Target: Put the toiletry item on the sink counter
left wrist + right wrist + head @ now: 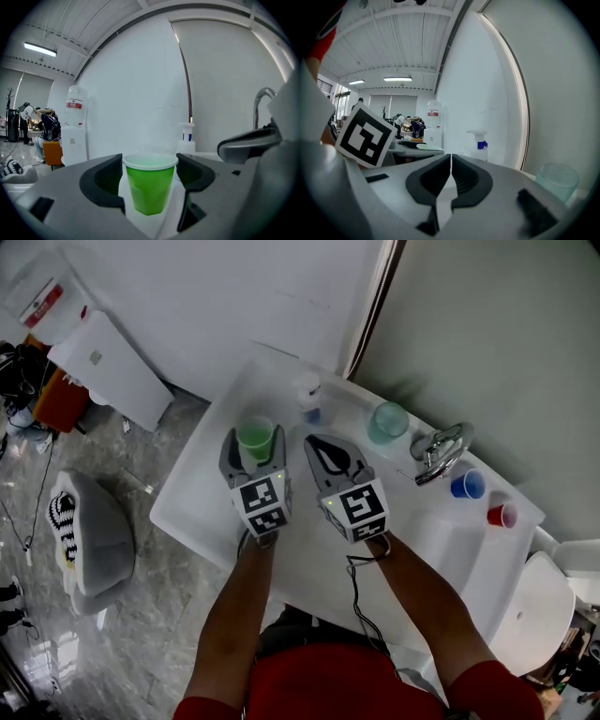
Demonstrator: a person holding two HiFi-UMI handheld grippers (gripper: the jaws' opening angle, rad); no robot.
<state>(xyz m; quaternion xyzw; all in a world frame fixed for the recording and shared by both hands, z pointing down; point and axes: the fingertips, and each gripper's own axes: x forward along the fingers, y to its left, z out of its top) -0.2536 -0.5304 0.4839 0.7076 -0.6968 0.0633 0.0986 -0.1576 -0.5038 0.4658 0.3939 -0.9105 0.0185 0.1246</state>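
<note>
A green plastic cup [255,435] stands between the fingers of my left gripper [254,452] over the left part of the white sink counter [202,493]. In the left gripper view the cup [149,187] fills the gap, and both jaw pads meet its rim, so the left gripper [150,171] is shut on it. Just to the right, my right gripper [319,444] is shut with nothing in it. Its pads [440,176] meet in the right gripper view, where the gripper [450,161] points along the wall.
A white spray bottle [307,395] stands at the counter's back. A pale teal cup [388,422], a chrome faucet [438,452], a blue cup [467,485] and a red cup [502,515] line the wall to the right. On the floor at left lies a grey bag [89,531].
</note>
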